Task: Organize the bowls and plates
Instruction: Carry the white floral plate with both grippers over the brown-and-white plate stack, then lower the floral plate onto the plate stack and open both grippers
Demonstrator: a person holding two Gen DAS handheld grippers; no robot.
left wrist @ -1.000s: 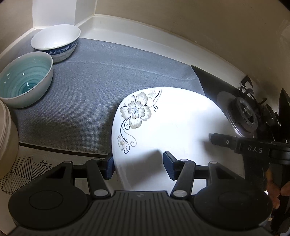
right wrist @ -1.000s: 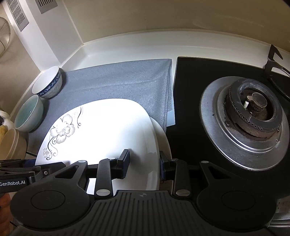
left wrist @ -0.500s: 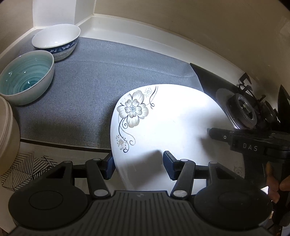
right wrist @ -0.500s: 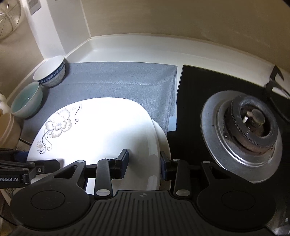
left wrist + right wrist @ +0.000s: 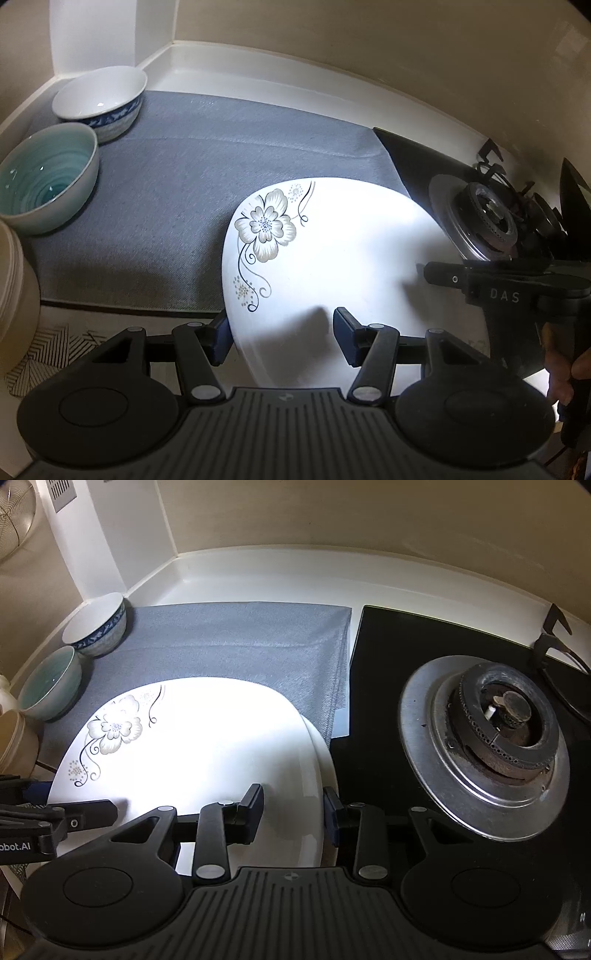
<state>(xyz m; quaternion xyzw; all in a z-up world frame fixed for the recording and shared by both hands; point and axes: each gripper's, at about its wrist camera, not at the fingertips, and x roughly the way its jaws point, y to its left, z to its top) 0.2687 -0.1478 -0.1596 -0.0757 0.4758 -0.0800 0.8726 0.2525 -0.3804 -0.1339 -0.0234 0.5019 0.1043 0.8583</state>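
Observation:
A white plate with a flower motif (image 5: pixel 351 251) is held over the front of the grey mat (image 5: pixel 192 155). My left gripper (image 5: pixel 282 338) is shut on its left rim, one pad outside the edge and one on top. In the right wrist view the flower plate (image 5: pixel 207 746) lies on a second plain white plate (image 5: pixel 327 760), whose edge shows on the right. My right gripper (image 5: pixel 293 812) is shut across the right rim of both. A teal bowl (image 5: pixel 44 181) and a blue-patterned white bowl (image 5: pixel 99 96) stand at the mat's far left.
A black gas hob with a steel burner (image 5: pixel 506 716) lies right of the mat. A beige container (image 5: pixel 14 280) stands at the left edge near the teal bowl. A person's hand (image 5: pixel 561 373) holds the right gripper. White walls close in the back and the left corner.
Both views have tilted slightly, so the bowls and the burner have shifted a little. The flower plate keeps its place between both pairs of fingers.

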